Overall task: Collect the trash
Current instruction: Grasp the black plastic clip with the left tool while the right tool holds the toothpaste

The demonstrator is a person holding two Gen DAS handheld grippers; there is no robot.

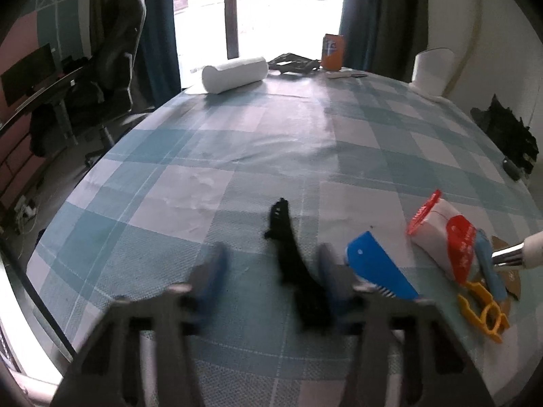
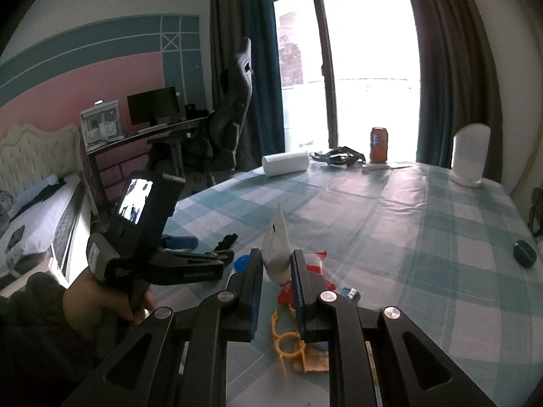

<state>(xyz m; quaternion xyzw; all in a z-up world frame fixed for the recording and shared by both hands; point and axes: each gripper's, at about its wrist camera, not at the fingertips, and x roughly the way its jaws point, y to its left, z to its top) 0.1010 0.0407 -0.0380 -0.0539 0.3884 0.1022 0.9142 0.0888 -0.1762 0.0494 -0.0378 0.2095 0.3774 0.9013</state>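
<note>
Wrapper [image 2: 276, 254] pinched in right claw [image 2: 276, 268]; bags none visible.

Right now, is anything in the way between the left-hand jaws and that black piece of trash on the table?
Nothing visible. The black scrap lies on the checked tablecloth already between the left gripper's jaws. The blue card lies just outside them, to the right.

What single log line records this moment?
left hand-held gripper: open, black scrap between jaws | right hand-held gripper: shut on white packet
</note>
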